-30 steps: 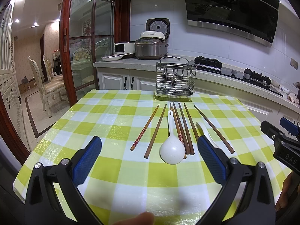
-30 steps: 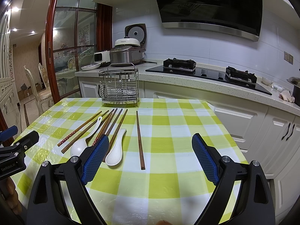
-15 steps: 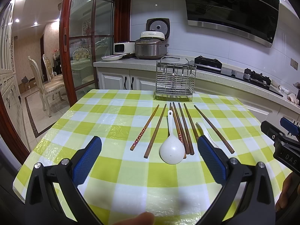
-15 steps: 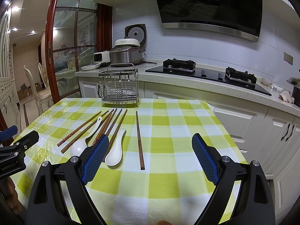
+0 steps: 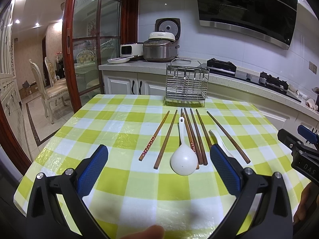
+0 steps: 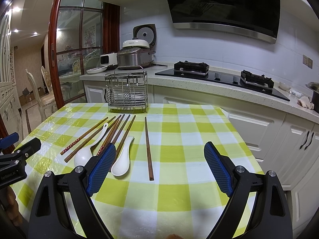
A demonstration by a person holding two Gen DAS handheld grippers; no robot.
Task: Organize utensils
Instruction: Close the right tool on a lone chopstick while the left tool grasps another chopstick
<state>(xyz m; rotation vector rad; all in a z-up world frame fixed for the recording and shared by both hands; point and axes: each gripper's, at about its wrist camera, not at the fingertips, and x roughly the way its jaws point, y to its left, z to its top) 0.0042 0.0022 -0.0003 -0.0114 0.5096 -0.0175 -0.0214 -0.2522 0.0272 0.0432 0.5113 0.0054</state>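
Several brown chopsticks (image 5: 194, 135) lie fanned out on the green-checked tablecloth (image 5: 123, 123), with a large white spoon (image 5: 183, 160) among them and a smaller white spoon (image 6: 121, 162) to their right. One chopstick (image 6: 148, 147) lies apart on the right. Behind them, at the table's far edge, stands an upright wire utensil rack (image 5: 186, 83), also seen as the rack (image 6: 127, 91) in the right wrist view. My left gripper (image 5: 158, 159) hangs open just short of the utensils. Open and holding nothing, my right gripper (image 6: 159, 159) hovers over the lone chopstick's near end.
A kitchen counter (image 6: 199, 83) with a gas hob (image 6: 223, 73) and rice cookers (image 5: 160, 47) runs behind the table. White cabinets (image 6: 289, 139) stand close on the right. A glass door (image 5: 87, 49) and dining chairs (image 5: 49, 87) are to the left.
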